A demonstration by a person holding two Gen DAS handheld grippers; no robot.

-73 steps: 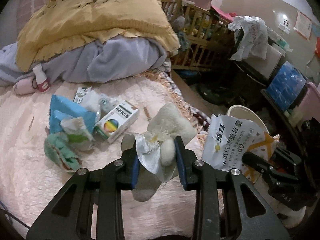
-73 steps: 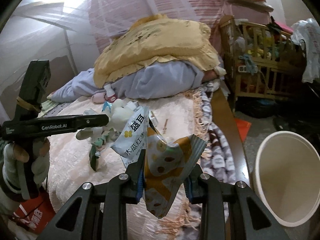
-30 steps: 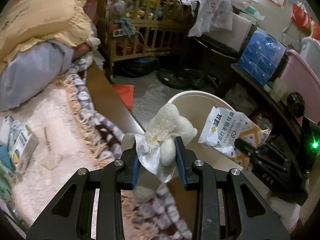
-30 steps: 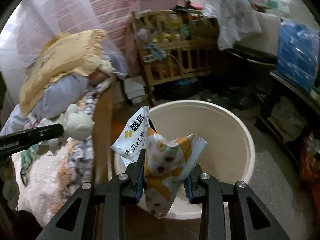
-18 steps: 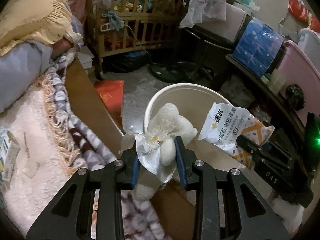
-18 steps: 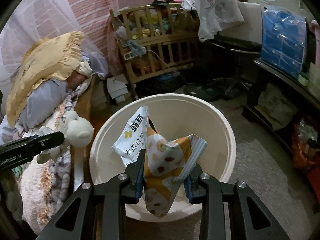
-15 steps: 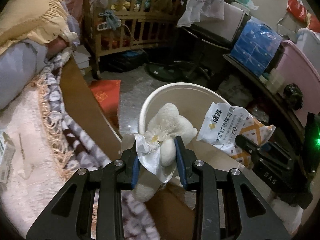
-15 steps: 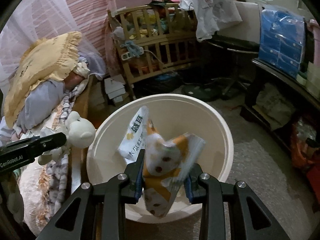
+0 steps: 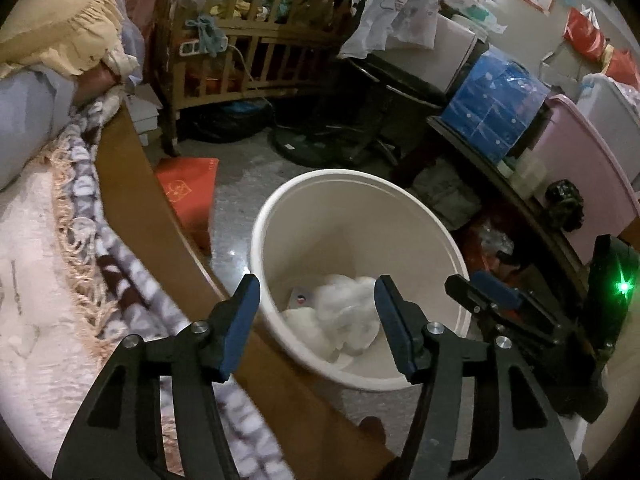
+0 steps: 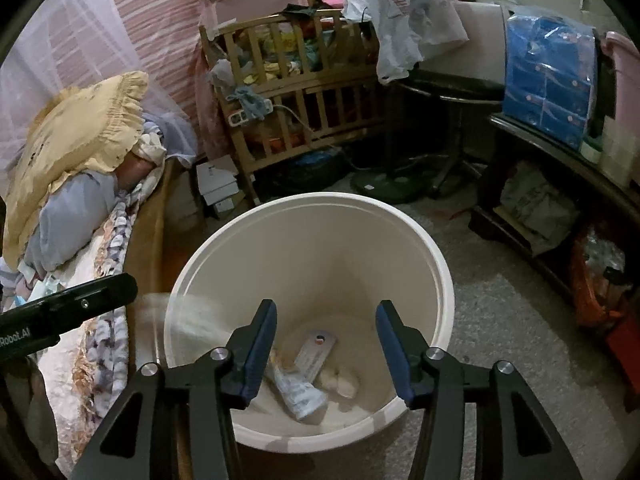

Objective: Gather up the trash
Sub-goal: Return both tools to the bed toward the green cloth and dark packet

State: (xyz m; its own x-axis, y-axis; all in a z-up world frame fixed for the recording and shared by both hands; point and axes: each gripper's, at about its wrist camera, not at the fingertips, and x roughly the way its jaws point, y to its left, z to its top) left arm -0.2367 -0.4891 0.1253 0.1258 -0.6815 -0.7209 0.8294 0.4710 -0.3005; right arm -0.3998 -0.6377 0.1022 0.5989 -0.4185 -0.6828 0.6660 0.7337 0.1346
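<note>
1. Hanging above the bin [image 10: 436, 280], the left gripper [image 9: 316, 320] and the right gripper [image 10: 326, 346] both point down into its mouth.
2. Change noted: half a second ago the left gripper pinched a soft white toy and the right gripper pinched a snack bag. Both sets of jaws have just been opening. Each now stands spread with nothing between the pads.
3. Location of released items: the toy [image 9: 340, 320] lies on the bin floor, seen from the left wrist as a white crumpled mass. A pale blur at the bin's near-left rim in the right wrist view may be the toy in fall; this cannot be confirmed.
4. The bag [image 10: 298, 394] lies on the bin floor, beside a flat white card [image 10: 316, 350] and some small pale lumps [image 10: 340, 382].
5. Bin position: on the floor, just beside the wooden edge of the bed [image 9: 132, 184]. A crib [image 10: 304, 108] stands well behind the bin.
6. Meaning for the task: this drop appears complete, with both items inside the bin and none on its rim.
7. Likely next action: return both empty grippers to the bed for any trash left there. No bed trash is visible in the current views, so the remaining amount cannot be judged.
</note>
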